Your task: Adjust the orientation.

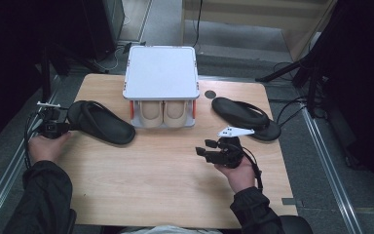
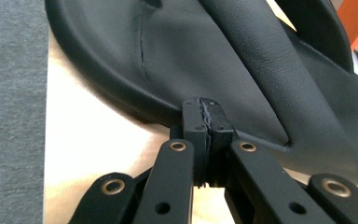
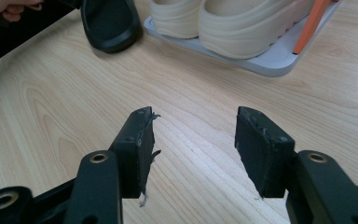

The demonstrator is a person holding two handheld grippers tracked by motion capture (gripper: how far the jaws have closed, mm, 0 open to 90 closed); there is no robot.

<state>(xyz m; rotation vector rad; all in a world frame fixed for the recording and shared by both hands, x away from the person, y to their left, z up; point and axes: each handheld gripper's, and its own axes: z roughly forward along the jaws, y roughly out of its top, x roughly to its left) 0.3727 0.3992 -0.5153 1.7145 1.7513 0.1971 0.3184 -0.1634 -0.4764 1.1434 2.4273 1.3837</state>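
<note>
At the left of the high view, our left tool [image 1: 64, 127] is clamped on the black soft-looking foam slipper's [image 1: 102, 123] rim, which we judge light and pliable, while our right tool [image 1: 205, 149] stands apart.

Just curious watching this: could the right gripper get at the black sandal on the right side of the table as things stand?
Probably yes. The right gripper has open, empty jaws, and the right black sandal lies just behind it on bare table, nothing between them, though it now points away toward the shoe rack.

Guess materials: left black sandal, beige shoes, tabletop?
Left sandal: looks like matte foam or soft rubber, with a fine leathery grain and a crease on the strap. Beige shoes: probably moulded foam, ribbed soles, dull surface. Tabletop: light wood or wood-look laminate, grain lines visible, satin.
</note>
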